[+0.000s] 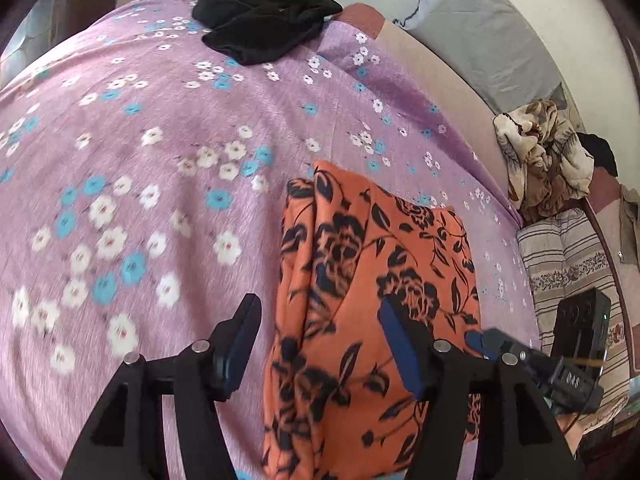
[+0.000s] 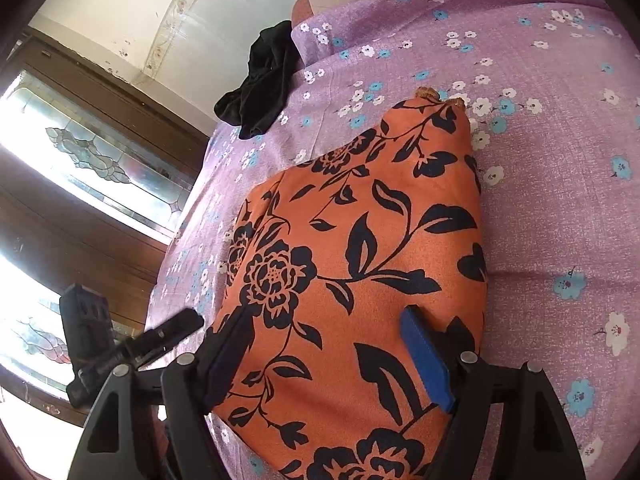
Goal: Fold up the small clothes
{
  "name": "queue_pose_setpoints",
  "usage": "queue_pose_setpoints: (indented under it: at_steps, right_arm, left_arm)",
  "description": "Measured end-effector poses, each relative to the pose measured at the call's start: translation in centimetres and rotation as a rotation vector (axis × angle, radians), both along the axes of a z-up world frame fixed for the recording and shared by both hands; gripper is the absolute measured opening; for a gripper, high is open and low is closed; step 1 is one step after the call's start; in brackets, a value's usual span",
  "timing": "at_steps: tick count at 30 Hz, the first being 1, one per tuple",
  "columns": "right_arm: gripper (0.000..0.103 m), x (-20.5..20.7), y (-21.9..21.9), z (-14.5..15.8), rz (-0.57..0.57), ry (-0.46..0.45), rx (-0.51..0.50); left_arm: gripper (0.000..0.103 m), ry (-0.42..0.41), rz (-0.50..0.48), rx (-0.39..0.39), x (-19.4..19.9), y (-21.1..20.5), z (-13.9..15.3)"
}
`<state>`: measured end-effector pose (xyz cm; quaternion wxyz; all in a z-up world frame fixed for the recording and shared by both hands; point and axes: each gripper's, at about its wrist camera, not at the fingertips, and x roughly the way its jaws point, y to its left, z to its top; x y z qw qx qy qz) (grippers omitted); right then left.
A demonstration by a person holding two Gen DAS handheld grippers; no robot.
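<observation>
Fold laid, both grips off.
My left gripper (image 1: 320,344) & right gripper (image 2: 324,356) gape wide, empty, over orange cloth (image 1: 376,280) on sheet (image 1: 160,140); black garment (image 1: 264,20) waits.

— What do we make of the light?

— We see bright, soft daylight in both views. In the right wrist view it pours from the patterned window (image 2: 84,160) left of the jaws, blown out to white.

— Any blur?

— In the left wrist view the floral bedsheet (image 1: 120,208) left of the jaws smears. Both views bulge, with dark vignetted corners. Shadows stay faint.
</observation>
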<state>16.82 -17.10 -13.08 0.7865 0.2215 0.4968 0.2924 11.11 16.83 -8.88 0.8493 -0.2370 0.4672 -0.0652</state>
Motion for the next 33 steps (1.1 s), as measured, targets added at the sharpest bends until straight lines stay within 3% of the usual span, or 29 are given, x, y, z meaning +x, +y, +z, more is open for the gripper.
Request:
queue_pose_setpoints:
  at_steps: [1,2,3,4,8,9,11,14,16,19,21,26,33]
  right_arm:
    - [0.079,0.0,-0.1,0.0,-0.003,0.002,0.006]
    - [0.079,0.0,-0.2,0.0,-0.008,0.005,0.014]
    - [0.079,0.0,-0.3,-0.1,-0.01,0.007,0.022]
    - [0.079,0.0,-0.5,-0.1,-0.01,0.01,0.029]
    - [0.079,-0.3,-0.7,-0.2,-0.009,0.008,0.042]
    - [0.079,-0.4,-0.7,-0.2,-0.005,0.004,0.038]
    - [0.079,-0.5,-0.6,-0.1,-0.001,-0.002,0.032]
    - [0.08,-0.6,-0.5,-0.2,-0.005,-0.003,0.029]
    - [0.08,-0.8,-0.4,-0.2,-0.004,-0.009,0.027]
    - [0.08,-0.7,-0.3,-0.1,-0.003,-0.007,0.021]
    - [0.08,-0.6,-0.3,0.0,-0.005,0.0,0.017]
    - [0.08,-1.0,-0.3,0.6,-0.016,0.01,0.009]
    - [0.08,-2.5,0.0,2.0,-0.02,-0.015,0.003]
  left_arm:
    - [0.063,0.036,-0.016,-0.021,1.8,-0.1,-0.8]
    - [0.054,0.075,-0.019,-0.048,3.5,0.0,-1.8]
    - [0.025,0.107,-0.021,-0.071,5.0,0.0,-2.8]
    - [0.016,0.131,-0.024,-0.079,6.3,0.3,-3.5]
    - [0.019,0.116,-0.007,-0.093,8.4,1.0,-3.8]
    - [0.028,0.097,-0.01,-0.066,8.4,0.8,-3.5]
    - [0.035,0.057,-0.002,-0.037,8.4,0.8,-3.2]
    - [0.018,0.051,-0.024,0.036,9.1,0.4,-3.5]
    - [0.019,0.066,-0.031,0.078,9.5,-0.1,-3.9]
    - [0.025,0.015,0.0,0.156,8.9,-0.8,-2.5]
    - [0.038,0.0,0.001,0.188,8.2,-1.3,-1.5]
    - [0.056,-0.059,-0.025,0.306,5.4,-2.8,0.9]
    - [0.059,-0.106,-0.054,0.359,1.5,-4.3,2.8]
